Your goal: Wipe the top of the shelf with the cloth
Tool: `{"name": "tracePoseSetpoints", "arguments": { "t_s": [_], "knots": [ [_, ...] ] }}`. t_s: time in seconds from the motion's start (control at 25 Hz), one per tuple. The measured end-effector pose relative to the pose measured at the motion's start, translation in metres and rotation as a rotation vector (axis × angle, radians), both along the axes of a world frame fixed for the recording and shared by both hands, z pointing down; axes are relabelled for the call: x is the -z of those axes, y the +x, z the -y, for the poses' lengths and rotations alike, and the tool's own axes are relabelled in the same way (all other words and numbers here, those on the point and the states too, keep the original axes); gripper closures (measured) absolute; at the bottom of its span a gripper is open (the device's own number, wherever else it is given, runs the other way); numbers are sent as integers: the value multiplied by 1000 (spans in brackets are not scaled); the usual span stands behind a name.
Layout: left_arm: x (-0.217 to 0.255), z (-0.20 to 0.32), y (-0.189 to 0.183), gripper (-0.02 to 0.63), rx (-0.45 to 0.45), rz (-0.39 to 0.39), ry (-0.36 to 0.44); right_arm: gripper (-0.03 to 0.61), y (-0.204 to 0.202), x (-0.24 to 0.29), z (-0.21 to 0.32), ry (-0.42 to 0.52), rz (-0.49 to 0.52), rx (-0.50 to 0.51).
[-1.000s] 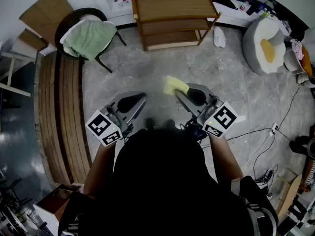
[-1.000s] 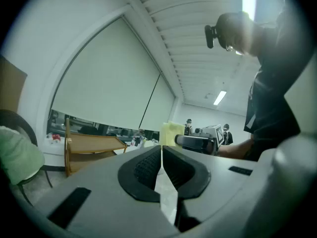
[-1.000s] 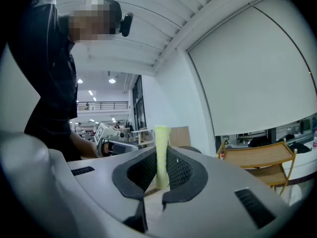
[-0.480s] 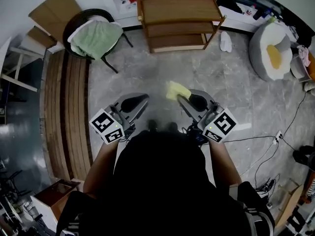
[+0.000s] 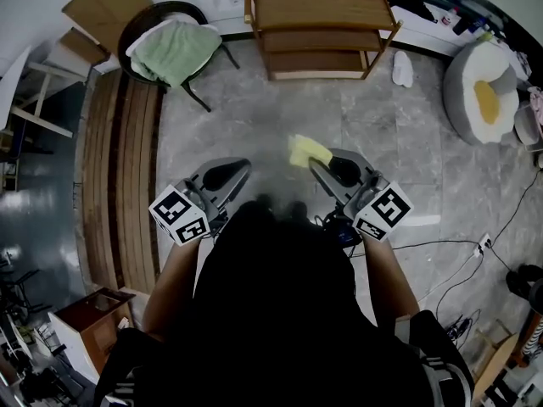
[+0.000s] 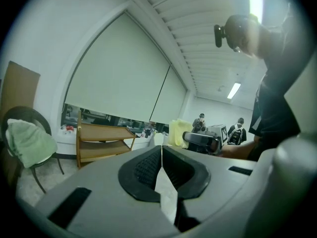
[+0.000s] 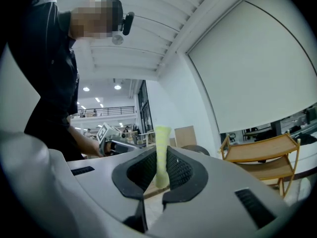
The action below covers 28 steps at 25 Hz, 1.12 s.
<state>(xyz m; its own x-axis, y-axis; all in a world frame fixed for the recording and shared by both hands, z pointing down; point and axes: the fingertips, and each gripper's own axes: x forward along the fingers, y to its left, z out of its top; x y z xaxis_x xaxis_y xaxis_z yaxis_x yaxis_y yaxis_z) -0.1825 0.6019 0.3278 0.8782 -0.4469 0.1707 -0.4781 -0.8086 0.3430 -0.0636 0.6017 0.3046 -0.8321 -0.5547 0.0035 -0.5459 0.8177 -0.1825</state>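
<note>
— Shifted right in the head view, the shelf stays well ahead.
— Right gripper pinches the cloth over the floor: light, limp, best bunched. Left gripper closed, empty.

Cloth partly hidden between jaws

No words, numbers or brand names can be read anywhere. Only black-and-white square patterns are seen, on the marker cube of the left gripper and on the marker cube of the right gripper.
</note>
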Motion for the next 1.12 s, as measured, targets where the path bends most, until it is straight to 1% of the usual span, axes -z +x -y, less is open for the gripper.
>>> {"name": "tracePoseSetpoints", "arguments": {
  "t_s": [0.16, 0.32, 0.6, 0.8, 1.0, 1.12],
  "knots": [
    [-3, -5, -8, 597, 27, 6, -26, 534, 17, -7, 2, -23, 19, -47],
    [2, 8, -7, 597, 36, -5, -33, 534, 29, -12, 15, -41, 26, -68],
    [-8, 46, 3, 597, -19, -28, -39, 534, 27, -12, 47, -32, 9, -86],
    [-12, 102, 8, 597, -31, -67, -45, 534, 32, -17, 87, -63, -37, -101],
    [-14, 178, -2, 597, -29, -113, -62, 534, 24, -13, 155, -71, -86, -104],
    [-6, 221, -7, 597, -57, -120, -45, 534, 22, -9, 198, -92, -79, -145]
  ]
}}
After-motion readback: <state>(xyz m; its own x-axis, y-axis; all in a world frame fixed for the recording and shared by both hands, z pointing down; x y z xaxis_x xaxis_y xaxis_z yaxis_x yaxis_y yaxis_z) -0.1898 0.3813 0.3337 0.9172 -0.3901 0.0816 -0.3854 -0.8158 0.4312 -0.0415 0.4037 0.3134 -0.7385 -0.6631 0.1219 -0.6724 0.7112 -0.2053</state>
